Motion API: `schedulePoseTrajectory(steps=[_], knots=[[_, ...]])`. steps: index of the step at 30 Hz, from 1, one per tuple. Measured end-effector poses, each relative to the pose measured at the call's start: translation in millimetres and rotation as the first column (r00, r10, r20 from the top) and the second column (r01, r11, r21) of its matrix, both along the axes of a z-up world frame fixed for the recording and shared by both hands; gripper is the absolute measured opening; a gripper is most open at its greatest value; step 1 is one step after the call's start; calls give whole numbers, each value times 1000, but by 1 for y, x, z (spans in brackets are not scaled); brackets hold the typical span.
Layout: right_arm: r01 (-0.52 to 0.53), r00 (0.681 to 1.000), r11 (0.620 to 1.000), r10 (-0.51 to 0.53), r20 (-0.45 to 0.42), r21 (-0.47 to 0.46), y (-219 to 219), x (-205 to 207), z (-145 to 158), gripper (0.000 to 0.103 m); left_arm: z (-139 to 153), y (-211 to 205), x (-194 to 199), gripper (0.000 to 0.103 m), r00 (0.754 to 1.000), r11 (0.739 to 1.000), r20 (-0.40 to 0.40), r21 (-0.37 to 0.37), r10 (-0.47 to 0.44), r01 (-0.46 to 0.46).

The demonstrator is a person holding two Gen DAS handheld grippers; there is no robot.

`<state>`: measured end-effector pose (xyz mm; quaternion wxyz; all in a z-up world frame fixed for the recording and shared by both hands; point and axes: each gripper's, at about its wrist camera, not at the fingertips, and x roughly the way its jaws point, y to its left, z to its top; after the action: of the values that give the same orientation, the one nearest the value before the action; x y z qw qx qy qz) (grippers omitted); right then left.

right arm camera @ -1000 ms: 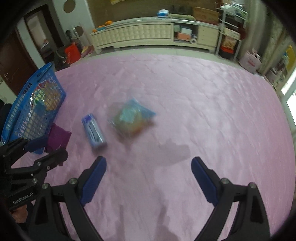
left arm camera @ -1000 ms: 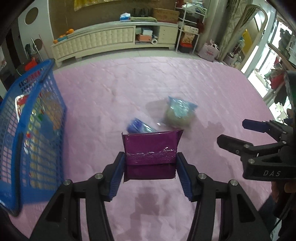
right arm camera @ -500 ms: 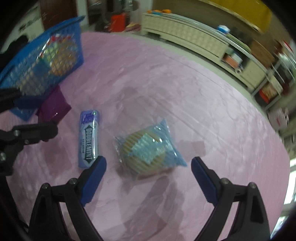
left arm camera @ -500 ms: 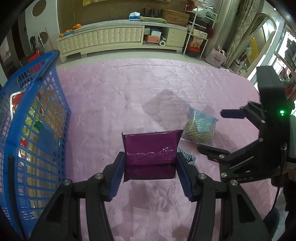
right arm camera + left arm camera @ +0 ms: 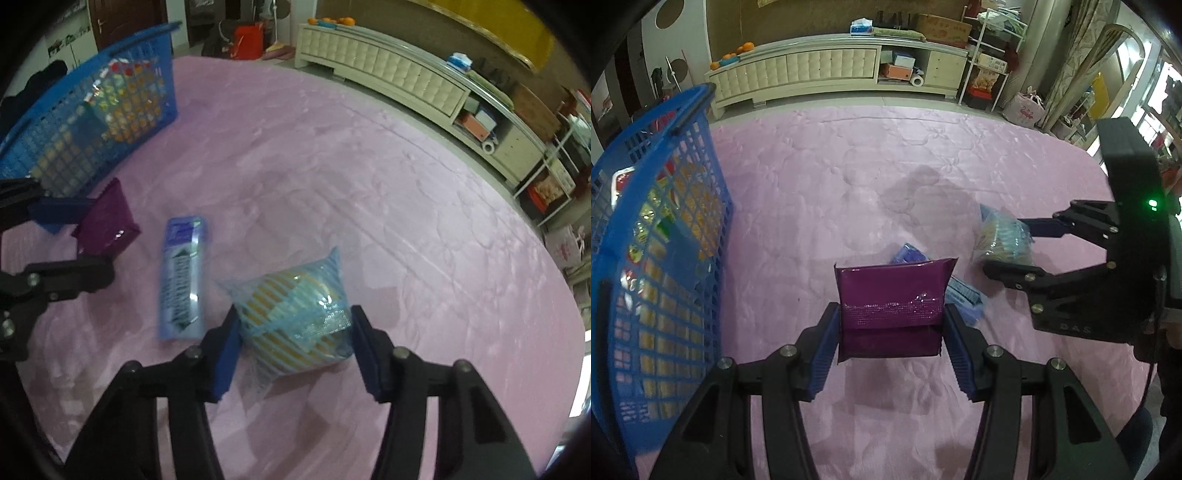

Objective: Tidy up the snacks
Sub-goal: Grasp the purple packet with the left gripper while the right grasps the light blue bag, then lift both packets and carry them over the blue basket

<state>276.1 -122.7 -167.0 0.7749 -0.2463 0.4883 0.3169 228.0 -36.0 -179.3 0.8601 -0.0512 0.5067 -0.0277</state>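
Beside the snack-filled blue basket (image 5: 661,236), left tool (image 5: 891,325) grips a purple packet (image 5: 892,295); right tool (image 5: 293,347), just closing, clamps the blue-wrapped snack (image 5: 295,317).

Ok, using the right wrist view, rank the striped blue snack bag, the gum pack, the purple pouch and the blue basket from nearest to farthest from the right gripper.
1. Striped blue snack bag: between the right gripper pads.
2. Gum pack: just left, on the pink cover.
3. Purple pouch: farther left, in the left gripper.
4. Blue basket: far upper left.
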Motion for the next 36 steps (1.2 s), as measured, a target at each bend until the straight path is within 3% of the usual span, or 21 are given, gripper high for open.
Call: schedulePoseTrajectory(steps=[8,14,22,30,36], knots=[[99,995,987,-98,-7,125,-36,-68,74,60,51,-24,-43,52,995,997,66,-20,-71,72],[129,989,983,-137,56,130,-55,-104,127,60,97,-44,-75,52,982,992,152,-37,-114,121],[140,978,973,-164,127,181,-41,-128,177,60,147,-41,-107,52,962,992,243,29,-125,122],[64,979,968,-108,170,245,14,-145,215,60,188,16,-132,52,944,992,314,109,-101,70],[16,985,959,-63,159,282,63,-146,221,60,206,79,-147,52,939,993,344,116,-24,-18]])
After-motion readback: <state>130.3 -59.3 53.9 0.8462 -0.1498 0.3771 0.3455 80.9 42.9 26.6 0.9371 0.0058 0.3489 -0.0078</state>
